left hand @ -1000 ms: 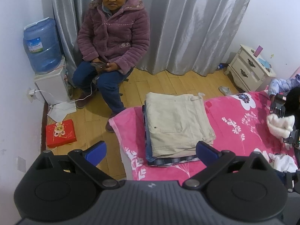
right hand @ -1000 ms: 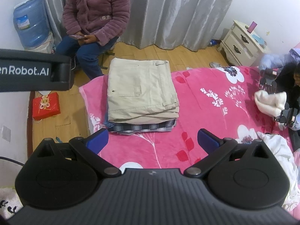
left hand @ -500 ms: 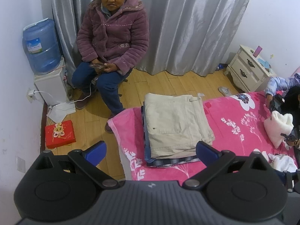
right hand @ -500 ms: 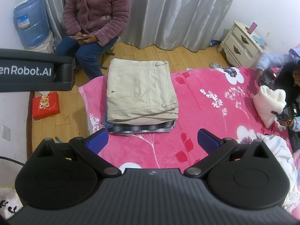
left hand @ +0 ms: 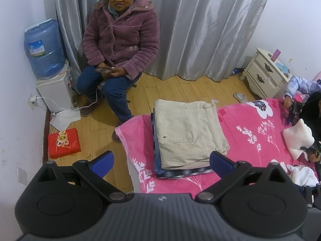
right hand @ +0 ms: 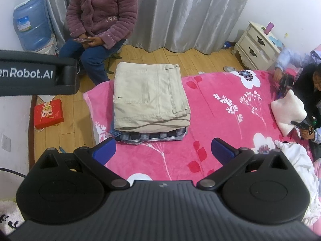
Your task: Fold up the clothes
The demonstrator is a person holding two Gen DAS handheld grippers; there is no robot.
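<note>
Our left gripper (left hand: pixel 161 159) hangs above the near corner of the bed with its blue-padded fingers (left hand: pixel 102 160) spread wide and nothing between them. Ahead of it in the left wrist view, a folded pair of beige cotton trousers (left hand: pixel 187 134) lies on top of a stack, with folded blue denim (left hand: pixel 157 160) and a folded plaid garment (left hand: pixel 184 173) under it, all resting on the pink flower-printed fleece blanket (left hand: pixel 250 140) near its edge. At the far right, a crumpled white cloth (left hand: pixel 302 175) lies loose on the blanket. It looks like the next piece to fold.

From the right wrist view, our right gripper (right hand: pixel 163 149) is likewise spread apart and empty, held over bare blanket (right hand: pixel 210 120) just in front of the stack. The beige trousers (right hand: pixel 149 100) sit squarely on the plaid layer (right hand: pixel 152 135). The white cloth (right hand: pixel 299 160) shows larger here, bunched beside our right finger and trailing toward the bed's edge.

We judge that cloth to be light, limp and thin, so it should sag from any single pinch. We would take it at two separate points along an edge or at corners, one gripper each, and spread it flat before folding. The fleece beneath may cling and drag on it.
</note>
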